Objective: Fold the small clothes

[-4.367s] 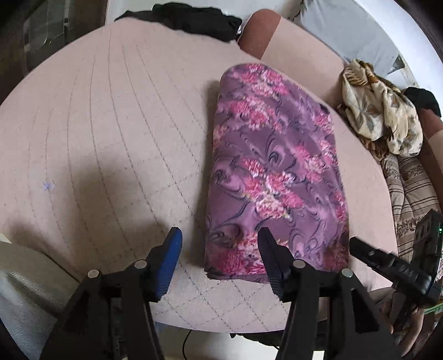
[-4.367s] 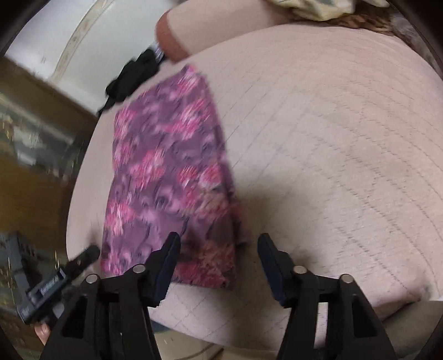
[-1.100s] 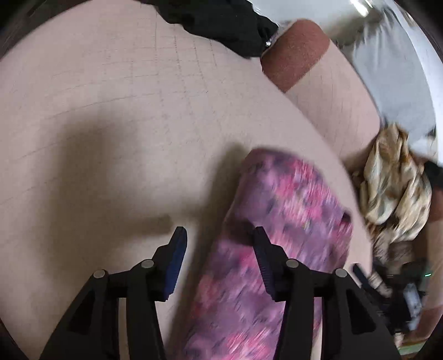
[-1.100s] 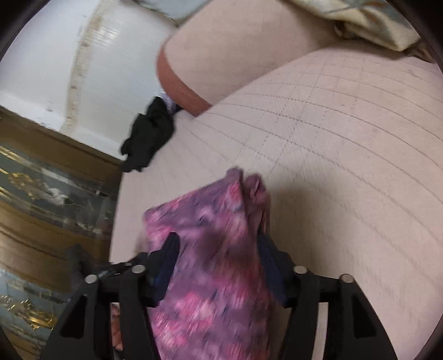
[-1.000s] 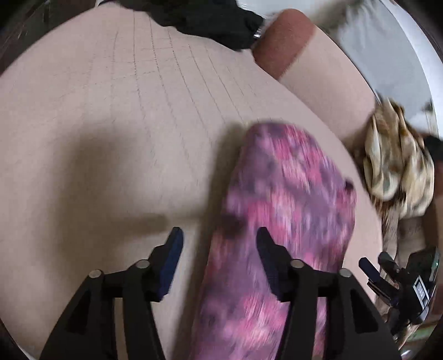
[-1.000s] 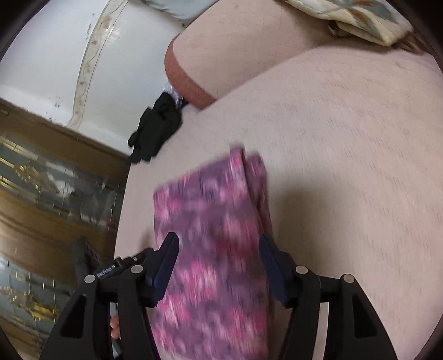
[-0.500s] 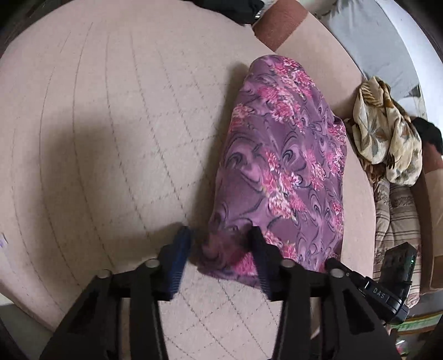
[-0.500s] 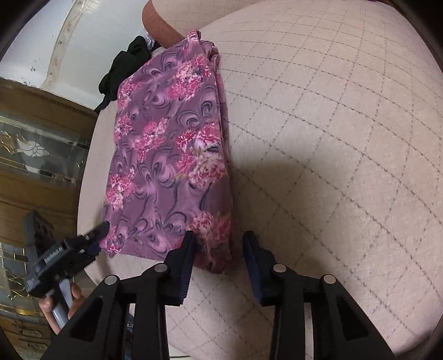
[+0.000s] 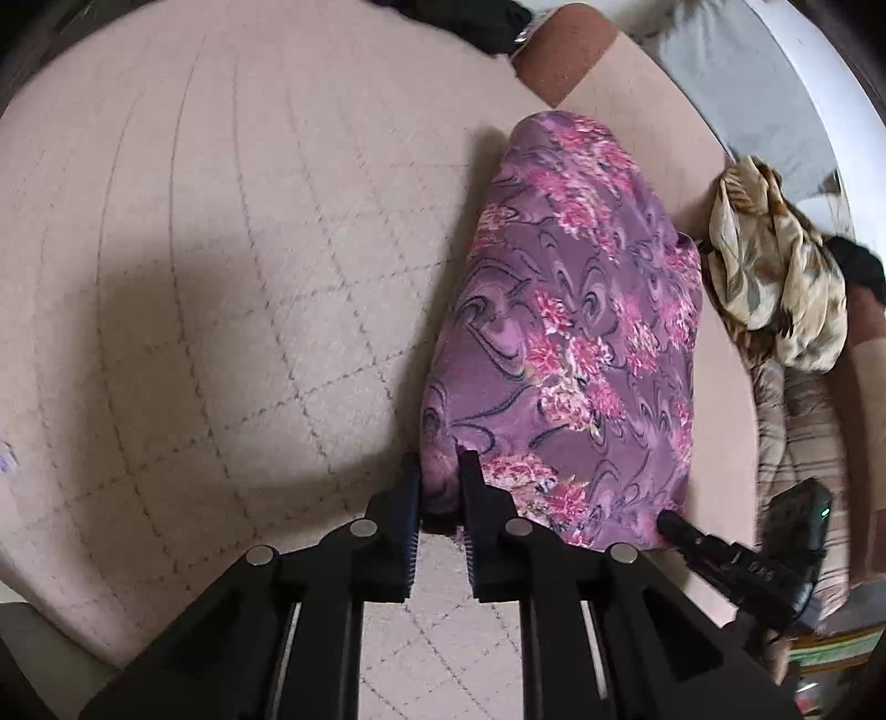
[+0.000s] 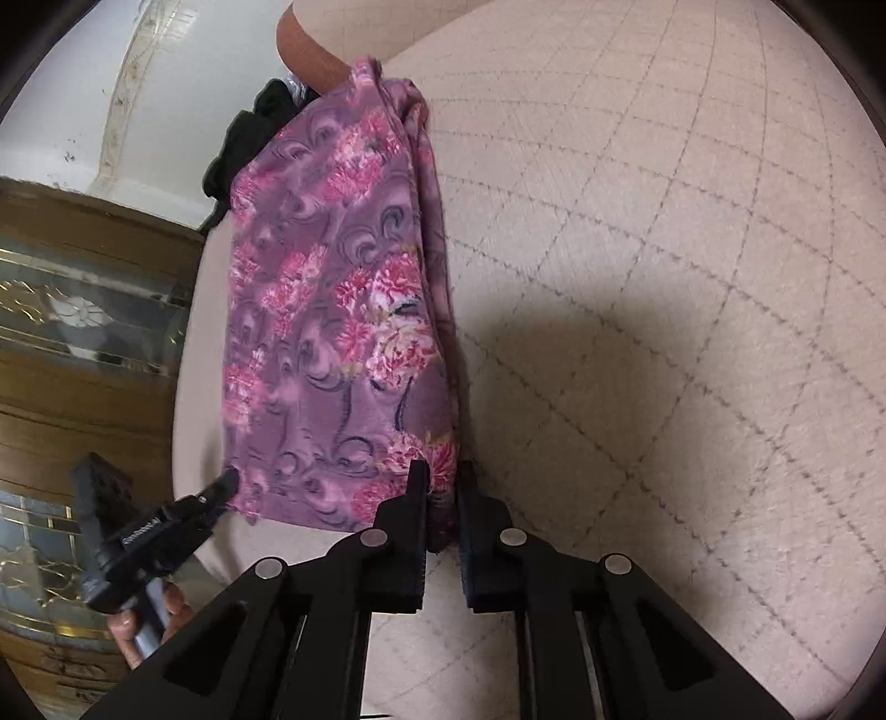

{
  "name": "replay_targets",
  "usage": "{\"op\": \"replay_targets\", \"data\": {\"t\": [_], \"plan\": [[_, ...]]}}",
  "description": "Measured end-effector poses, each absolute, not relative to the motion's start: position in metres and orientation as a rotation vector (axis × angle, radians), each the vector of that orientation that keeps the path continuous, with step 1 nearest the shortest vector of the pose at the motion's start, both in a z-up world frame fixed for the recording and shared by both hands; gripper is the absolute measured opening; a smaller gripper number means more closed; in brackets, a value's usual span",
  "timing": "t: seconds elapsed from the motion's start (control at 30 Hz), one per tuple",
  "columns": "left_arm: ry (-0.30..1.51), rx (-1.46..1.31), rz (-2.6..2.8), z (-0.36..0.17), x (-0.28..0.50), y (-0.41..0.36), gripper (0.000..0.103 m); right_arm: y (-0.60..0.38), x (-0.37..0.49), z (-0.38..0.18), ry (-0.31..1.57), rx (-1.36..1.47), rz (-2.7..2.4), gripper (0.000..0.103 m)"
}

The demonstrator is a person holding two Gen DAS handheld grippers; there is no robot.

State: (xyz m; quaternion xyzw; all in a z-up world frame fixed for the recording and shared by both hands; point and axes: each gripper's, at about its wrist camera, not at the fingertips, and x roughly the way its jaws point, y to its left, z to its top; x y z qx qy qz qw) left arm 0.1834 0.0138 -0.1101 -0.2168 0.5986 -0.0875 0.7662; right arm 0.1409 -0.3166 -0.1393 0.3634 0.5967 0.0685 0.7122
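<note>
A purple cloth with pink flowers (image 9: pixel 576 332) lies as a long folded strip on the beige quilted cushion (image 9: pixel 221 277). My left gripper (image 9: pixel 440 482) is shut on the cloth's near left corner. My right gripper (image 10: pixel 442 487) is shut on the near right corner of the same cloth (image 10: pixel 332 310). Each gripper shows in the other's view, the right one (image 9: pixel 720 548) at the cloth's near right edge and the left one (image 10: pixel 166 526) at its near left edge.
A black garment (image 9: pixel 470 16) lies at the far edge of the cushion. A crumpled beige patterned cloth (image 9: pixel 775 266) sits to the right by a striped cushion (image 9: pixel 803 421). A brown bolster (image 9: pixel 565 50) stands behind. A wooden glass-fronted cabinet (image 10: pixel 83 310) is at the left.
Both grippers came down to the cloth's near edge and closed on its two near corners. Half a second ago their jaws were still apart around the fabric.
</note>
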Motion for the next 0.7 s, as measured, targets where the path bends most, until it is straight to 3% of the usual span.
{"op": "replay_targets", "data": {"t": [0.13, 0.17, 0.23, 0.27, 0.3, 0.33, 0.5, 0.7], "plan": [[1.262, -0.371, -0.135, -0.099, 0.172, 0.008, 0.037, -0.322, 0.13, -0.134, 1.301, 0.843, 0.142, 0.022], [1.251, -0.341, -0.111, -0.096, 0.168, 0.006, 0.043, -0.322, 0.126, -0.13, 1.292, 0.836, 0.132, 0.029], [1.227, -0.261, -0.048, -0.091, 0.157, 0.006, 0.071, -0.32, 0.116, -0.12, 1.279, 0.789, 0.112, 0.045], [1.214, -0.212, -0.008, -0.09, 0.149, 0.004, 0.075, -0.317, 0.111, -0.116, 1.273, 0.77, 0.101, 0.058], [1.207, -0.174, 0.01, -0.091, 0.14, 0.0, 0.076, -0.314, 0.104, -0.112, 1.265, 0.753, 0.086, 0.068], [1.212, -0.147, 0.006, -0.092, 0.135, -0.003, 0.076, -0.311, 0.097, -0.109, 1.262, 0.739, 0.068, 0.07], [1.185, 0.048, -0.017, -0.083, 0.111, -0.025, 0.076, -0.29, 0.072, -0.1, 1.276, 0.674, 0.013, 0.072], [1.048, 0.13, 0.01, -0.049, 0.071, -0.033, 0.086, -0.278, 0.037, -0.09, 1.308, 0.61, -0.065, 0.075]]}}
